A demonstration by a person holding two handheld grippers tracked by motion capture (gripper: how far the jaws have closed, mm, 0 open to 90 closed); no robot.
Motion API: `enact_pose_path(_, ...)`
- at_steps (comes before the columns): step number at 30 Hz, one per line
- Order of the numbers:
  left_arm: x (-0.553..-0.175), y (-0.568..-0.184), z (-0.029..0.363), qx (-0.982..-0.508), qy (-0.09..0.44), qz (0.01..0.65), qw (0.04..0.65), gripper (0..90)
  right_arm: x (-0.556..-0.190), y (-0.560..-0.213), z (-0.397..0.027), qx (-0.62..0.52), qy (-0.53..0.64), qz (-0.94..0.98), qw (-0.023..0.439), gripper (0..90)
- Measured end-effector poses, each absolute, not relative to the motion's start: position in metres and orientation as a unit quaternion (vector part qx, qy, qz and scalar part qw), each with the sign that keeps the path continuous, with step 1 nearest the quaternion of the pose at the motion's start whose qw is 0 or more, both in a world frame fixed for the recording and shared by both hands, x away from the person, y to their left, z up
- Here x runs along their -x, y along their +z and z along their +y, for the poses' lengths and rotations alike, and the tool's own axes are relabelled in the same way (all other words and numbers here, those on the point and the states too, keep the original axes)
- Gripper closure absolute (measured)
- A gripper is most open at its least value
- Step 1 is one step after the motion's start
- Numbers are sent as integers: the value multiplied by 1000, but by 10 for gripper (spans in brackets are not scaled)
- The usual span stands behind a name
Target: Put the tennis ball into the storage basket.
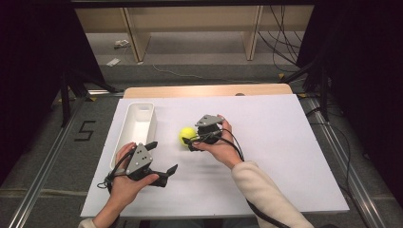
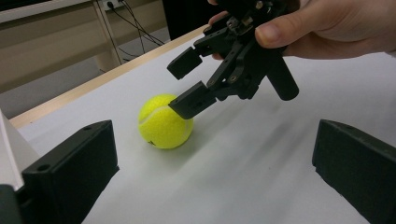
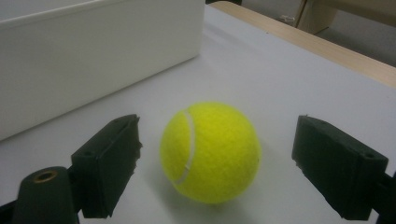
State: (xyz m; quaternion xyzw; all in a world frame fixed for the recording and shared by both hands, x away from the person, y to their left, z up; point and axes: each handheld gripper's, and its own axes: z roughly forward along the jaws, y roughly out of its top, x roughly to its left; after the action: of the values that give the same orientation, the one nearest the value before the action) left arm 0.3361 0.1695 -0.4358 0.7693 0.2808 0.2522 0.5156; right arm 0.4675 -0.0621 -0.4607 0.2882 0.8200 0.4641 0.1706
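**Right jaws spread around the ball, left gripper held back**

Some things we could not make out. In the right gripper view the long white plastic bin (image 3: 93, 56) was cut off by the top and left edges, so we saw only one wall of it. In the left gripper view just a sliver of that bin entered at 9 o'clock. From the high view the right hand (image 1: 219, 148) covered much of its tool, and the jaws beside the ball were too small to judge for contact.

The fuzzy yellow-green tennis ball (image 1: 187, 135) lay on the white tabletop (image 1: 275, 156), near the middle and just at 3 o'clock of the bin (image 1: 138, 126). The right gripper (image 1: 194, 141) reached the ball from 3 o'clock. In its own view the right gripper (image 3: 219, 161) had its two black jaws spread wide, with the ball (image 3: 210, 151) between them and a gap showing on each side; we saw neither jaw pressing it. In the left gripper view, one jaw of the right gripper (image 2: 191, 81) stood in front of the ball (image 2: 165, 121), at its 2 o'clock; whether it touched we could not tell.

The left gripper (image 1: 164, 159), near the bin's front end at 7 o'clock of the ball, was spread wide and held nothing. Its own view showed the left gripper (image 2: 215, 172) with only bare tabletop between the jaws.
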Motion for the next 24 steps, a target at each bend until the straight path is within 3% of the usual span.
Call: enact_pose_path(24, -336, -435, 169, -767, 251, 283, 518, 0, -489, -485, -39, -311, 438, 830, 151, 158)
